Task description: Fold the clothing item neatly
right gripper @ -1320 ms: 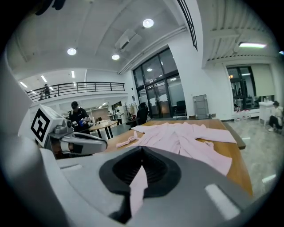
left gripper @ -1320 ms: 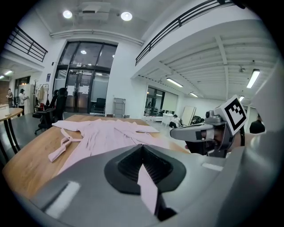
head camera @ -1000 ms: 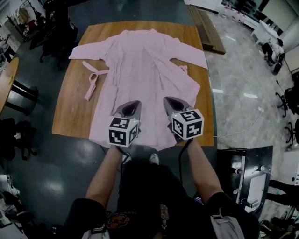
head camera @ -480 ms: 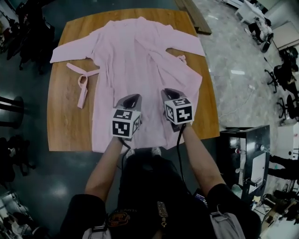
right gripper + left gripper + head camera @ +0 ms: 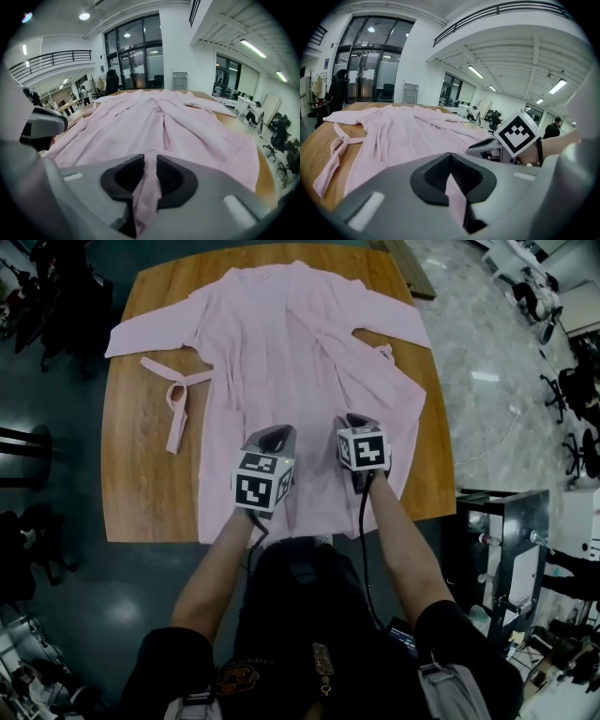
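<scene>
We count one pink robe (image 5: 300,381) spread on one table (image 5: 141,493), with two grippers at the robe's near hem. The left gripper (image 5: 278,434) is clenched and empty. The right gripper (image 5: 354,420) has just been opening, with cloth between its jaws ungripped. The left gripper view shows the belt (image 5: 335,154); the right does not.

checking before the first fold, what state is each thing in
robe: spread flat on the table, unfolded, sleeves out
belt: untied, lying loose on the table beside it
left gripper: shut on robe fabric
right gripper: jaws have just been opening, robe fabric between them
</scene>
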The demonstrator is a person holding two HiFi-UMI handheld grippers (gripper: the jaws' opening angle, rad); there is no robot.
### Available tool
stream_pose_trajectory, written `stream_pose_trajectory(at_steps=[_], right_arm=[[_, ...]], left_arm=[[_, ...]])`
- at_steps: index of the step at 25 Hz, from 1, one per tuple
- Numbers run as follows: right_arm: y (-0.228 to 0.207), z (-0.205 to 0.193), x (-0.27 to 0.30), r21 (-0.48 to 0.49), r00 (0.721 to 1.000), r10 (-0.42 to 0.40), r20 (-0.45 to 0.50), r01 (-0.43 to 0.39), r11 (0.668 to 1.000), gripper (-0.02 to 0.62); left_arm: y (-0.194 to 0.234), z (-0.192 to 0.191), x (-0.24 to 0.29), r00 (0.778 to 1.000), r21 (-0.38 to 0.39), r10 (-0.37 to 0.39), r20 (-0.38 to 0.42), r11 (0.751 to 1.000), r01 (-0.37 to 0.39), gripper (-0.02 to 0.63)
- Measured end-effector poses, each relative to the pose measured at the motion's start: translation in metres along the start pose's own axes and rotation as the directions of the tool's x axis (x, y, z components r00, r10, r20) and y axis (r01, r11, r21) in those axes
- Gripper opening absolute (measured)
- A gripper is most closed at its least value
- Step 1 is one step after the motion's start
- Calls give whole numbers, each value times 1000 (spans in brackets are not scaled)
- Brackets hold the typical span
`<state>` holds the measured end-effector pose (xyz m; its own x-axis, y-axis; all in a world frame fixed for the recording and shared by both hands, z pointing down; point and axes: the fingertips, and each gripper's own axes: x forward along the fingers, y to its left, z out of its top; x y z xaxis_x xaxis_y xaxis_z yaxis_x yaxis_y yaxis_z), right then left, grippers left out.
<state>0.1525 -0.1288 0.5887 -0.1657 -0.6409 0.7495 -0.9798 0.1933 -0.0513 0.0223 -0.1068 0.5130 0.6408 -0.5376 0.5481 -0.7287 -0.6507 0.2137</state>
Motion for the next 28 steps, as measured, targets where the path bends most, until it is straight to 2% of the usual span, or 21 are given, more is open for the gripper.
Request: stream_pose_trajectory(at_steps=[3,4,12,20,24,28], right_arm=[[2,-2,-3,3,1000,7,-10,-7,1000,18],[3,-2,-6,7,1000,8,-9,-8,1000,14],[26,14,-40,5,996,62,67,-62,998,8],[82,22,-99,-51,980,116,159,-110,993,8],[105,15,-127,-72,975,127,184,-115,991,8],[130,1,-150,-93,966,161,204,-145,985,8]], left_arm=[[4,-2,-4,1000,0,-6,-3,1000,6,6],[5,-2,-5,1000,2,-7,-3,1000,7,6],[1,-4,-20,999,22,-32,-3,999,32,6],[-2,-3,-48,996,40,-75,39,997,73,6],[-8,-4,-68,993,44,-92,67,995,89,6],[-14,-13,-86,994,37,-79,79,996,76,6]])
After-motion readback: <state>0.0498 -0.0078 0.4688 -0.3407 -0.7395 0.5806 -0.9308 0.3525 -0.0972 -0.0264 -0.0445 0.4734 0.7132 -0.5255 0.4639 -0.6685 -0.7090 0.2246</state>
